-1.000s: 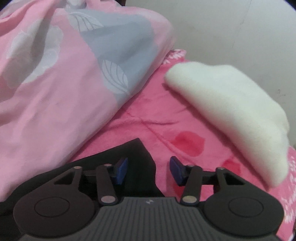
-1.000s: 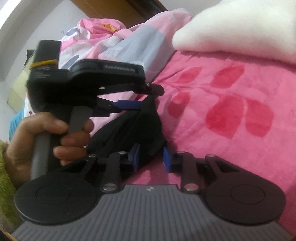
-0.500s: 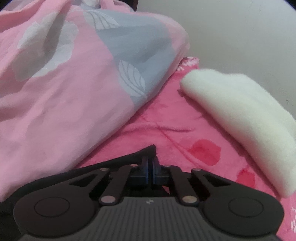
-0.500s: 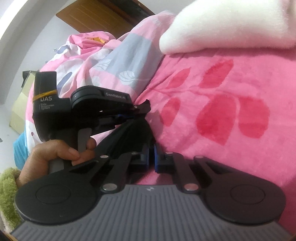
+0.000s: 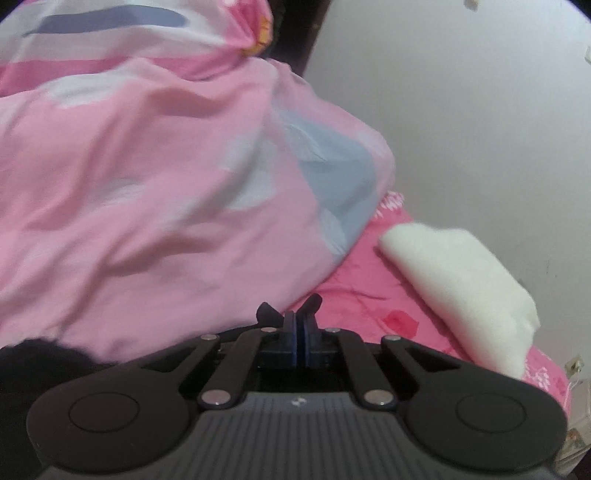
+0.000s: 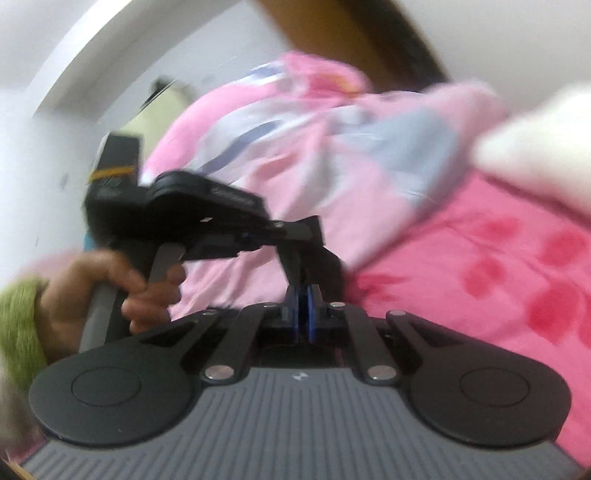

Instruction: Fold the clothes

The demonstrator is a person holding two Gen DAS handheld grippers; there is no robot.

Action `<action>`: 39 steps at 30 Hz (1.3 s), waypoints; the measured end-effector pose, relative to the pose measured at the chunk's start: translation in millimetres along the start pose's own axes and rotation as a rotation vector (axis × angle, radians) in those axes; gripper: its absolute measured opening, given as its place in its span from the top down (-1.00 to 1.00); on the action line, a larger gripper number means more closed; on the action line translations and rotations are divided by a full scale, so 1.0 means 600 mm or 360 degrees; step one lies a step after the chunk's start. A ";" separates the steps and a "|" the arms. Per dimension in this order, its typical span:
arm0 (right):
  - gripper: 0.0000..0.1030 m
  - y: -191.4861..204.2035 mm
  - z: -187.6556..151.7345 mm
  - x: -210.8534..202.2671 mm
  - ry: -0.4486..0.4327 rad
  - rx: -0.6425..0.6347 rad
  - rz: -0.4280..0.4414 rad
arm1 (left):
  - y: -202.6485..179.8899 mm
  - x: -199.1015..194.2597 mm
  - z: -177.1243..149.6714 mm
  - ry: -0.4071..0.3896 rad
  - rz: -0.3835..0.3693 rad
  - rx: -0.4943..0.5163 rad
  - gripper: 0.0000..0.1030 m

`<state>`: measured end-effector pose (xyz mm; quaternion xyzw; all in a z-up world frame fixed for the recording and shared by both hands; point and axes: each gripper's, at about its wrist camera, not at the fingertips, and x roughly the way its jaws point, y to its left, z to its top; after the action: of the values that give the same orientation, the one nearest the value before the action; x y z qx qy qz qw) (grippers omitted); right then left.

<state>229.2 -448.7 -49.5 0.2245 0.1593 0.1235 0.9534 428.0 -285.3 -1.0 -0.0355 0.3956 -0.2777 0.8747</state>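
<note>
A black garment (image 5: 269, 311) pokes out as a small bunch past the blue pads of my left gripper (image 5: 300, 326), which is shut on its edge. More black cloth (image 5: 40, 350) hangs at the lower left. In the right wrist view my right gripper (image 6: 303, 301) is shut on the same black garment (image 6: 327, 260), which stretches up to the left gripper (image 6: 295, 232) just above and to the left. A hand (image 6: 110, 280) in a green sleeve (image 6: 18, 325) holds that left gripper. The view is blurred by motion.
A pink quilt (image 5: 147, 184) with grey and white patches is heaped at the left. A white fleecy bundle (image 5: 461, 280) lies on the pink leaf-print bedsheet (image 6: 498, 258) by the pale wall (image 5: 461, 110). A wooden door (image 6: 354, 29) shows behind.
Both grippers went from open to shut on the edge of the black garment, then rose with it off the bedsheet. The views now tilt up toward the quilt and wall.
</note>
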 end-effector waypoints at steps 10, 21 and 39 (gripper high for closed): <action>0.94 0.182 -0.037 0.043 0.0423 -0.0833 0.0079 | 0.132 -0.097 -0.087 -0.0086 0.0073 -0.0158 0.92; 0.94 0.245 -0.111 0.087 0.0728 -0.1052 0.0060 | 0.232 -0.127 -0.189 -0.0114 0.0066 -0.0343 0.92; 0.79 0.153 -0.077 0.033 0.0804 -0.0116 0.0326 | 0.321 -0.157 -0.202 -0.0132 0.0041 -0.0554 0.01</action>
<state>216.1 -344.7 -50.4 0.1671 0.3639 0.2771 0.8734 379.6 -55.2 -75.1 -0.1928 0.4018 -0.1922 0.8743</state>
